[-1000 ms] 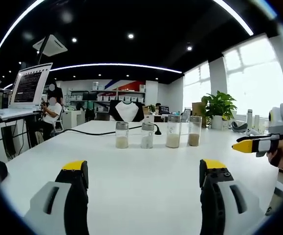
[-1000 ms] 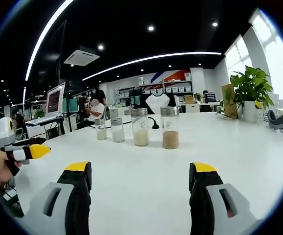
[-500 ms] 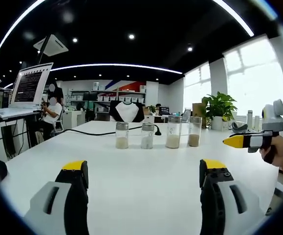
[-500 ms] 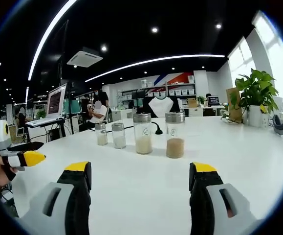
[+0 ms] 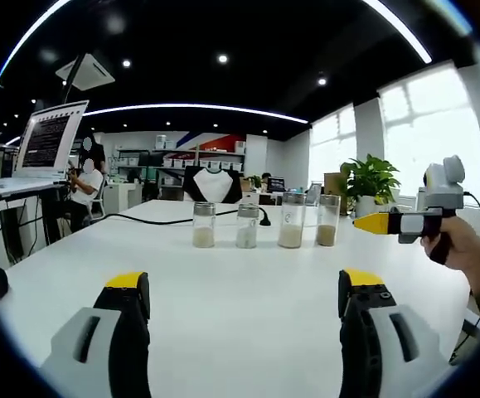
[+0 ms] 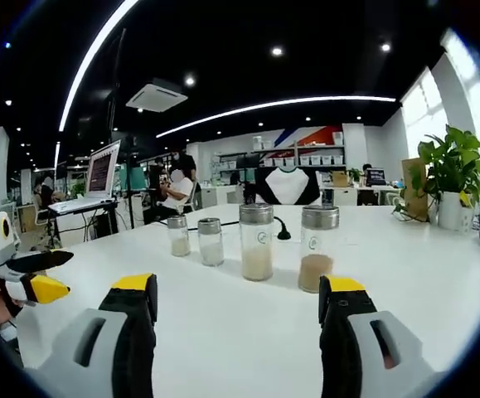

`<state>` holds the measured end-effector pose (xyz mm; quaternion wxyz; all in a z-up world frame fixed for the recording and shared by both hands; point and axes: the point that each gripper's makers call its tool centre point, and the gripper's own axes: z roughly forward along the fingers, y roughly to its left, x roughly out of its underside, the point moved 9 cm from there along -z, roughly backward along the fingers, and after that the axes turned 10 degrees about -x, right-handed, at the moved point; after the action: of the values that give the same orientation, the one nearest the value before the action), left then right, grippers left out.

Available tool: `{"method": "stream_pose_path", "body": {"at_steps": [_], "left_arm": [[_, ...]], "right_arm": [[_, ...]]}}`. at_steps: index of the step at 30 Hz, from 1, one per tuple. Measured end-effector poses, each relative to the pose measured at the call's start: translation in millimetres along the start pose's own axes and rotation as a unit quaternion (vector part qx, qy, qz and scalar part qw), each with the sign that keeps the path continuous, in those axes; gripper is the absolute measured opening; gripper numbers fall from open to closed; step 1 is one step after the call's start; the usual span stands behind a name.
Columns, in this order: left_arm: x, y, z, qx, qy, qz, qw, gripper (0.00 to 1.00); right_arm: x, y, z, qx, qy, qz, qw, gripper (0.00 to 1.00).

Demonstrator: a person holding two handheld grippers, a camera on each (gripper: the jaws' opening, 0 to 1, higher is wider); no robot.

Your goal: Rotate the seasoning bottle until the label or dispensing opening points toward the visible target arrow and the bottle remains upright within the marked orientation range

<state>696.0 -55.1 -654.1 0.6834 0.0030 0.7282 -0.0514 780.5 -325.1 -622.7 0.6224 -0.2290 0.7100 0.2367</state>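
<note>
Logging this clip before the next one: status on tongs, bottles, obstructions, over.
Right tongs open, empty, nearing the brown-filled bottle. Left tongs open, empty. Four bottles upright in a row on the white table. Nothing between tongs and bottles.

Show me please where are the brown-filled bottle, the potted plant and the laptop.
brown-filled bottle point(image 6: 316, 269), right gripper view, on its brown filling.
potted plant point(image 5: 370, 177), left gripper view, on its leaves.
laptop point(image 5: 49, 141), left gripper view, on its screen.
</note>
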Motion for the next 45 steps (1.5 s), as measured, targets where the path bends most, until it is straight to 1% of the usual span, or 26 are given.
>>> {"method": "stream_pose_path", "body": {"at_steps": [3,9,13,19,24,28,34,39,41,42,43,45], "left_arm": [[0.6,0.5,0,0.000,0.002,-0.002,1.0000,1.00],[1.5,0.9,1,0.001,0.004,-0.004,1.0000,0.99],[1.9,2.0,1,0.001,0.005,-0.006,1.0000,0.99],[2.4,2.3,1,0.001,0.007,-0.009,0.9999,0.99],[2.5,2.6,1,0.001,0.008,-0.010,0.9999,0.99],[2.6,3.0,1,0.001,0.009,-0.011,0.9999,0.99],[3.6,2.4,1,0.005,0.013,-0.018,0.9997,0.99],[3.3,2.0,1,0.005,0.012,-0.018,0.9998,0.99],[3.4,1.9,1,0.005,0.012,-0.018,0.9998,0.98],[3.5,1.7,1,0.005,0.013,-0.017,0.9998,0.98],[3.8,1.5,2,0.006,0.014,-0.018,0.9997,0.98],[4.5,0.9,2,0.007,0.015,-0.020,0.9997,0.98]], "right_arm": [[-1.6,-2,7,-0.008,0.001,0.001,1.0000,0.81],[-0.2,-6,22,-0.021,0.018,0.000,0.9996,0.81],[-0.5,-11,31,-0.021,0.024,-0.004,0.9995,0.81],[-0.6,-17,45,-0.034,0.035,0.001,0.9988,0.80],[1.4,-19,55,-0.039,0.045,-0.010,0.9982,0.79],[4.3,-20,62,-0.045,0.053,-0.010,0.9975,0.79],[6.3,-26,77,-0.048,0.049,-0.024,0.9974,0.76],[7.6,-34,91,-0.053,0.045,-0.025,0.9973,0.73],[6.7,-40,98,-0.051,0.045,-0.022,0.9974,0.73],[7.0,-42,101,-0.050,0.040,-0.020,0.9977,0.72],[7.9,-43,104,-0.049,0.036,-0.020,0.9980,0.71],[13.0,-46,111,-0.043,0.039,-0.023,0.9980,0.70]]}}
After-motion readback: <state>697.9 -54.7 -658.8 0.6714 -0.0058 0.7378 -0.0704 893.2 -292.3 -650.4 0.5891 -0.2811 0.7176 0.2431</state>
